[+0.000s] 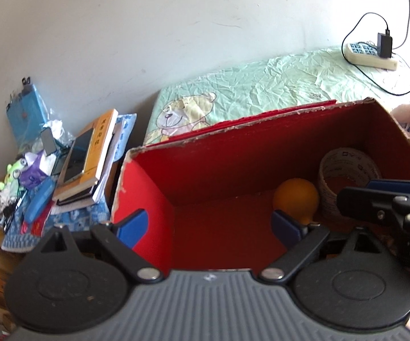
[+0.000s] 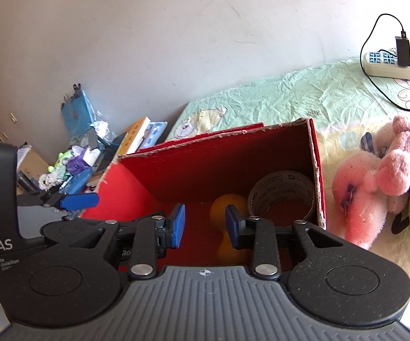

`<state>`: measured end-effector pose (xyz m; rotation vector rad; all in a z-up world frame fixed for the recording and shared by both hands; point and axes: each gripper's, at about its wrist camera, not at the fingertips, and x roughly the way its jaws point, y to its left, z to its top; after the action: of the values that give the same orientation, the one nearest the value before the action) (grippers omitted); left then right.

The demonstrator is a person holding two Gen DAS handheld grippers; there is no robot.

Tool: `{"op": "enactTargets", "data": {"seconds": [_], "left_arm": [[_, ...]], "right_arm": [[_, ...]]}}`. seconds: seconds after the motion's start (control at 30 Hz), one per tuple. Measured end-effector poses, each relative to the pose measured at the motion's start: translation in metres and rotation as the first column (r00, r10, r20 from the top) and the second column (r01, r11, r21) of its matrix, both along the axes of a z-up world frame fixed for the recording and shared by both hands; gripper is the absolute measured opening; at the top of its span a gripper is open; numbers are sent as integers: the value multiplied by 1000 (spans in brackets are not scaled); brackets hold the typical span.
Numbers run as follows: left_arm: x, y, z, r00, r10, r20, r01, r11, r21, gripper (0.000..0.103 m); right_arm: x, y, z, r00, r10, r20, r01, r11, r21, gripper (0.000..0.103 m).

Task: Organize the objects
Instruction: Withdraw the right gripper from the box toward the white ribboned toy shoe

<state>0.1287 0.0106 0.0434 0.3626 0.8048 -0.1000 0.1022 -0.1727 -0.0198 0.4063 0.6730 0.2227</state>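
Red cardboard box (image 2: 159, 176) on bed | orange gourd-shaped toy (image 2: 229, 203) on its floor, ahead-below right gripper (image 2: 205, 226): part-open, empty, nearer | left gripper (image 1: 209, 226): wide, empty | long axis toward camera

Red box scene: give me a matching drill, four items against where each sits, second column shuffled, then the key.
Items
1. tape roll
2. orange ball
3. pink plush toy
4. power strip

Places
A. on the bedsheet beside the red box, outside it
B. far end of the bed, charger plugged in
C. inside the box, in its right corner
D. inside the box, just left of the tape roll

Pairs: 1-C, 2-D, 3-A, 4-B
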Motion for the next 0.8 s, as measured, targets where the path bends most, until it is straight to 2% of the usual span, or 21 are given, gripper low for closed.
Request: {"op": "enactTargets", "data": {"seconds": [0.2, 0.33, 0.4, 0.6, 0.7, 0.8], "left_arm": [[-20, 2, 10, 1000, 19, 11, -19, 999, -30, 94], [-36, 8, 17, 999, 31, 20, -29, 997, -69, 94], [-43, 11, 18, 999, 36, 23, -34, 997, -74, 94], [-61, 16, 16, 999, 38, -4, -38, 997, -70, 94], [-71, 20, 14, 999, 39, -23, -41, 995, -95, 94], [-83, 27, 14, 999, 47, 0, -46, 989, -140, 94]], "right_arm": [[-9, 0, 3, 999, 47, 10, -47, 999, -5, 35], [-17, -3, 5, 995, 87, 41, -87, 996, -11, 42], [-22, -4, 7, 992, 108, 61, -108, 994, -15, 43], [-32, -7, 11, 972, 210, 106, -214, 977, 24, 42], [-39, -5, 10, 957, 262, 123, -265, 964, 12, 42], [-45, -7, 6, 947, 296, 125, -302, 953, 33, 41]]}}
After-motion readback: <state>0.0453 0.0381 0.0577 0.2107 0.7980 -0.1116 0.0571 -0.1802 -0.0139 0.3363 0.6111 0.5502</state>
